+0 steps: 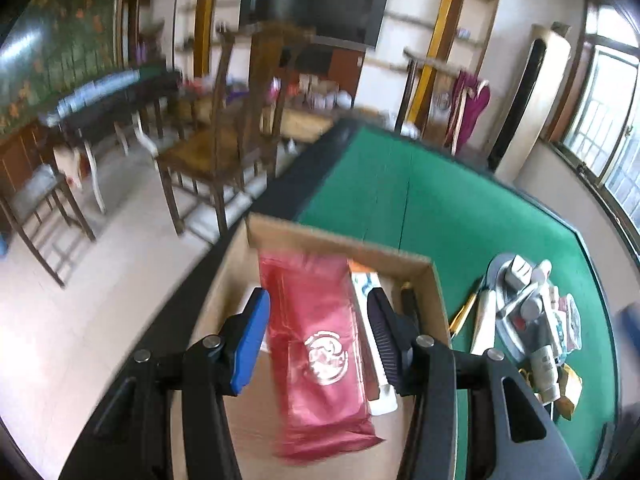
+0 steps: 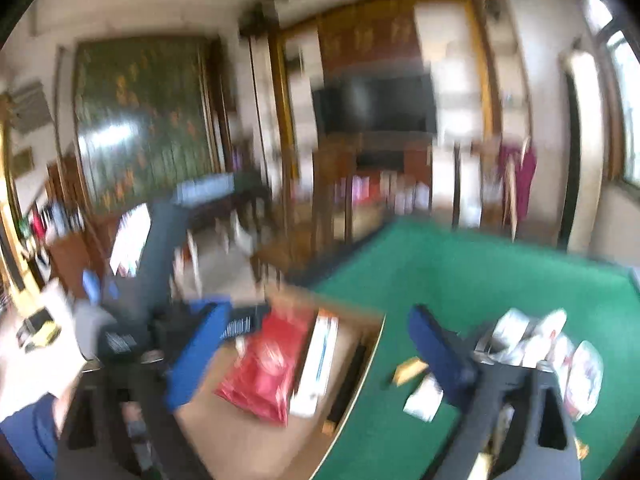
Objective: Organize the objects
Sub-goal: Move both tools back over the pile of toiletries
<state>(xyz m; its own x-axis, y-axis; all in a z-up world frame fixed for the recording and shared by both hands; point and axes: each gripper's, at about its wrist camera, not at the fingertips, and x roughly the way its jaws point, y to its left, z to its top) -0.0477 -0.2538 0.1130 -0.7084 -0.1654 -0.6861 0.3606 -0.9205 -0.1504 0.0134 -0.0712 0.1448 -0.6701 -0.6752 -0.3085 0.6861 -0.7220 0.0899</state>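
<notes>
The red packet (image 1: 320, 344) lies in the cardboard box (image 1: 434, 296) below the parted left tongs (image 1: 316, 340).

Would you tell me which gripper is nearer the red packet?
Left. The left gripper straddles the red packet in the cardboard box; the right gripper is open farther off over the box edge.

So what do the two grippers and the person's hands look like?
Both grippers are black with silver pivot bolts. The left gripper has one blue finger pad and one dark ribbed pad; the right gripper has blue fingers. A blue sleeve shows at the lower left.
</notes>
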